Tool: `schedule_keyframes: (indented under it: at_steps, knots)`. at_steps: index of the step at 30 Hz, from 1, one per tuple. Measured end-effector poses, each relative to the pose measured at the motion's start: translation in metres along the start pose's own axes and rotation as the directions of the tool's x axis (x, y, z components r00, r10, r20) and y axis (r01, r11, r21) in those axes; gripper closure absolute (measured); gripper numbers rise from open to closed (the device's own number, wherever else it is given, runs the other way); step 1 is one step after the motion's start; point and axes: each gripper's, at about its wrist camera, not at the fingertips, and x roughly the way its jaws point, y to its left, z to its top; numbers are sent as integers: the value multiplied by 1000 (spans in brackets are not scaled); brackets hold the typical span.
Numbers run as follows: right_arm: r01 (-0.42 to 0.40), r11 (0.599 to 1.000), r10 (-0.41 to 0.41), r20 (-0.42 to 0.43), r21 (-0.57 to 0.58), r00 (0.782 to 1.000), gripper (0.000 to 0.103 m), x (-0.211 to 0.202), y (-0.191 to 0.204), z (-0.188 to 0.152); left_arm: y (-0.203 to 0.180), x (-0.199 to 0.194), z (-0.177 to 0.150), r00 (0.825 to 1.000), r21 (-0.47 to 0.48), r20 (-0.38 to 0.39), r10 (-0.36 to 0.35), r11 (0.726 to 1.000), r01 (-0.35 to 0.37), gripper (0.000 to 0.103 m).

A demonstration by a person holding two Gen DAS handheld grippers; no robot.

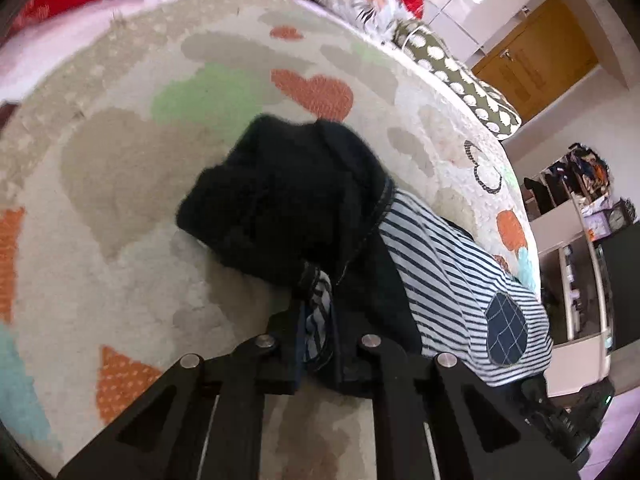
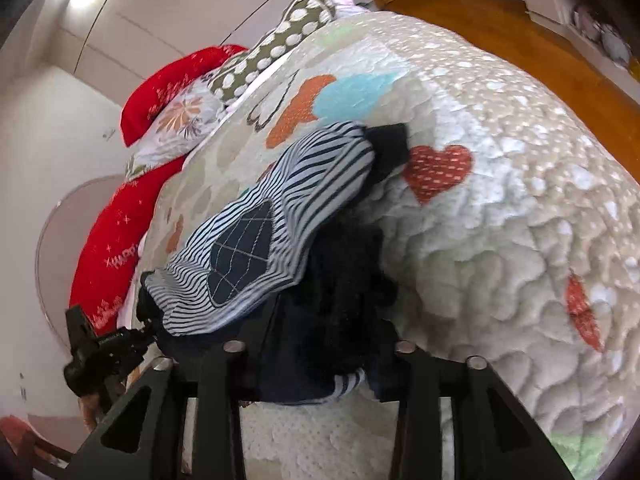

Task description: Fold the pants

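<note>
The pants [image 1: 452, 264] are blue-and-white striped with a dark navy waist part and a navy knee patch [image 1: 506, 330]. They lie bunched on a quilted bedspread [image 1: 120, 200]. My left gripper [image 1: 318, 344] is shut on a fold of the pants at their near edge. In the right wrist view the pants [image 2: 312, 184] drape over my right gripper [image 2: 320, 364], which is shut on the dark fabric. The left gripper [image 2: 104, 348] shows at the lower left of that view, at the pants' other end.
The bedspread [image 2: 500, 220] has hearts and pastel patches. Red pillows [image 2: 160, 92] and a polka-dot cushion [image 1: 460, 72] lie at the head of the bed. A wooden floor [image 2: 520, 12], shelves [image 1: 580, 260] and a wooden door [image 1: 540, 60] stand beyond the bed.
</note>
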Motion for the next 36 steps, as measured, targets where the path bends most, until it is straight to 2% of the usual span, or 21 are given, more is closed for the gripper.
schedule_keyframes:
  at_steps: [1, 6, 9, 11, 14, 16, 18, 20, 22, 25, 28, 31, 32, 34, 36]
  knots:
    - [-2, 1000, 2, -18, -2, 1000, 91, 2, 0, 1, -2, -5, -2, 1000, 7, 8, 5, 1000, -5, 93]
    - [-32, 999, 32, -7, 4, 999, 91, -12, -4, 3, -3, -41, -16, 1000, 13, 24, -12, 1000, 12, 93]
    - [-64, 998, 64, -7, 13, 998, 92, -25, -6, 0, 1, -59, -31, 999, 16, 30, 11, 1000, -11, 92]
    - [-62, 998, 62, -8, -6, 998, 92, -32, -4, -5, 8, -57, -41, 999, 7, 2, 33, 999, -33, 88]
    - [-4, 999, 3, -24, -42, 1000, 91, -34, -6, -18, 30, -47, -55, 997, -18, -49, 58, 998, -59, 85]
    - [32, 998, -34, -50, -51, 998, 89, -28, -10, -26, 46, -47, -61, 997, -55, -72, 31, 998, -35, 75]
    - [64, 997, -66, -60, -48, 996, 89, -28, -18, -34, 56, -58, -66, 998, -78, -63, -1, 997, -4, 73]
    - [57, 998, -59, -57, -39, 997, 88, -34, -23, -34, 59, -76, -70, 1000, -60, -25, 15, 998, -16, 71]
    - [69, 997, -70, -21, -43, 997, 86, -49, -23, -32, 54, -94, -70, 1000, -36, 19, 8, 999, -8, 56]
    - [71, 995, -69, 34, -72, 997, 86, -69, -13, -29, 40, -106, -65, 998, -3, 62, -18, 1000, 18, 42]
    - [32, 995, -26, 54, -100, 998, 85, -78, 2, -26, 22, -98, -58, 999, 19, 50, -7, 1000, 6, 42]
    - [39, 991, -28, 85, -132, 996, 81, -82, 15, -24, 7, -88, -58, 1000, 56, 30, -5, 998, 4, 42]
    - [35, 990, -24, 79, -137, 997, 75, -80, 17, -23, 2, -83, -60, 1000, 73, 23, 14, 997, -15, 42]
    - [10, 991, -2, 57, -134, 998, 68, -74, 19, -23, -8, -77, -66, 998, 123, 19, 66, 990, -68, 42]
    - [11, 990, -3, 52, -143, 999, 68, -69, 23, -27, -18, -73, -73, 991, 177, 32, 128, 975, -131, 42]
